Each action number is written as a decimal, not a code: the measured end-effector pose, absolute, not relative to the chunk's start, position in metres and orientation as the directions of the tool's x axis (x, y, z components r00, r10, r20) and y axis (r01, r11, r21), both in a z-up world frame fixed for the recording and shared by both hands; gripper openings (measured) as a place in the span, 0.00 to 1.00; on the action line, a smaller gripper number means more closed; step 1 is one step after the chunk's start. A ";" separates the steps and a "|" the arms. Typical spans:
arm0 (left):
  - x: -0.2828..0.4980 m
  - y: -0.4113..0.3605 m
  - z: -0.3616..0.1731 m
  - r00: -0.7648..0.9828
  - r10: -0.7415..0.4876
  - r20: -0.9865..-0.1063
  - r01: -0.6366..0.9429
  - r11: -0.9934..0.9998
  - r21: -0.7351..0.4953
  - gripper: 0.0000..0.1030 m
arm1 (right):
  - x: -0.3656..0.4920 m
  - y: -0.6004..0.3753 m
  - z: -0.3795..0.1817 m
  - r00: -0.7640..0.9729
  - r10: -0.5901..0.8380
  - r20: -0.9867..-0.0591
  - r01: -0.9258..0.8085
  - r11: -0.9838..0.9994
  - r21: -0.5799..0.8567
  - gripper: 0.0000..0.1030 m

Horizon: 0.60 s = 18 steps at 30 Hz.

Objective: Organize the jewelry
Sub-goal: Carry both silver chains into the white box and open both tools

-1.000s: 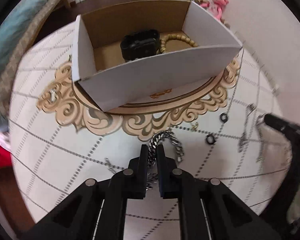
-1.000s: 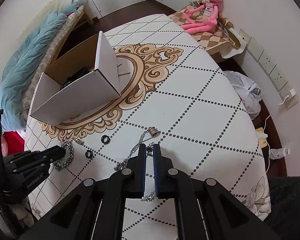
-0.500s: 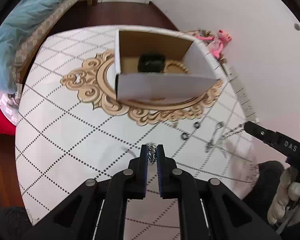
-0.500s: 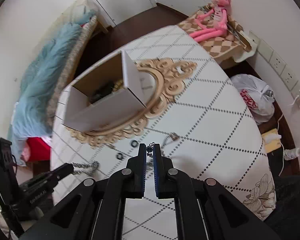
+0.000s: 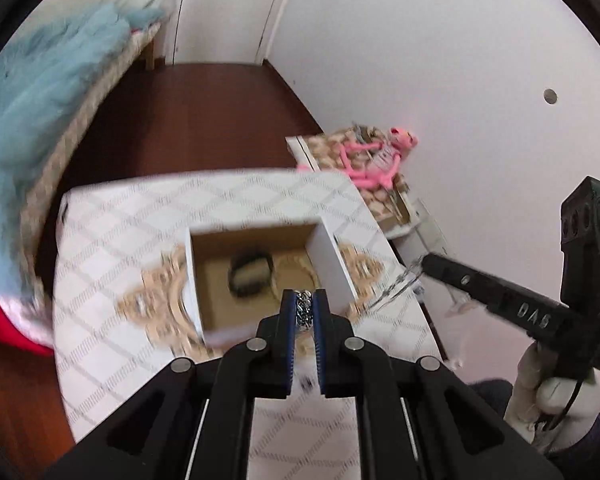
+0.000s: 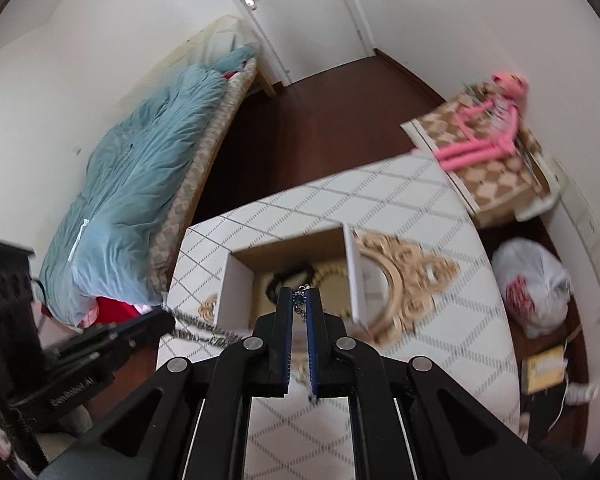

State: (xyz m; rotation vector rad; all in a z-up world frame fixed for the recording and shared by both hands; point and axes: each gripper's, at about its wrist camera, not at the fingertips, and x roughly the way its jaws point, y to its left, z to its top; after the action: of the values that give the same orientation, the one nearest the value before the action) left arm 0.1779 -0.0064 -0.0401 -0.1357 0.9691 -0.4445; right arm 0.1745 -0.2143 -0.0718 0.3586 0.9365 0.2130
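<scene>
Silver chain bracelet (image 5: 303, 309), clamped, dangling lengthwise

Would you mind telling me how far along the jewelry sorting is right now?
Done: a black band and a bead bracelet already lie in the box. In hand: the left gripper is shut on a thick silver chain, and the right gripper is shut on a thin chain; both are lifted near the box. Left: dropping both in. Whether small pieces remain on the table is lost in blur.
</scene>
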 end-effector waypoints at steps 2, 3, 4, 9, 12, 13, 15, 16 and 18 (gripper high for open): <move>0.200 -0.009 -0.038 0.486 -0.408 -0.773 0.303 0.908 -0.289 0.05 | 0.196 -0.207 -0.072 0.559 0.341 -0.756 -0.039 0.922 0.386 0.07; 0.208 -0.008 -0.041 0.483 -0.402 -0.778 0.297 0.911 -0.286 0.05 | 0.209 -0.203 -0.074 0.548 0.337 -0.765 -0.042 0.925 0.377 0.06; 0.220 -0.009 -0.047 0.470 -0.394 -0.790 0.290 0.914 -0.283 0.05 | 0.223 -0.199 -0.077 0.535 0.335 -0.775 -0.048 0.928 0.369 0.06; 0.258 -0.006 -0.083 0.408 -0.341 -0.847 0.244 0.935 -0.259 0.06 | 0.278 -0.183 -0.102 0.467 0.308 -0.829 -0.051 0.945 0.323 0.06; 0.271 -0.003 -0.106 0.359 -0.305 -0.882 0.210 0.947 -0.242 0.06 | 0.304 -0.177 -0.117 0.430 0.280 -0.858 -0.049 0.957 0.287 0.07; 0.273 -0.003 -0.112 0.346 -0.282 -0.895 0.196 0.954 -0.225 0.06 | 0.310 -0.176 -0.121 0.420 0.271 -0.866 -0.048 0.960 0.277 0.07; 0.277 -0.002 -0.121 0.332 -0.215 -0.919 0.160 0.972 -0.170 0.10 | 0.322 -0.174 -0.130 0.391 0.263 -0.882 -0.051 0.963 0.265 0.07; 0.278 0.000 -0.124 0.325 -0.190 -0.926 0.143 0.978 -0.151 0.10 | 0.326 -0.174 -0.133 0.381 0.257 -0.888 -0.053 0.965 0.257 0.07; 0.280 0.003 -0.129 0.321 -0.162 -0.933 0.108 0.985 -0.133 0.10 | 0.336 -0.173 -0.144 0.330 0.255 -0.909 -0.058 0.966 0.250 0.07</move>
State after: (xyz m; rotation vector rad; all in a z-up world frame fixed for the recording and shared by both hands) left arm 0.2799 0.0033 -0.1286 -0.0496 1.2319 -0.1772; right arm 0.3358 -0.1730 -0.1437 0.1850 1.2188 0.2060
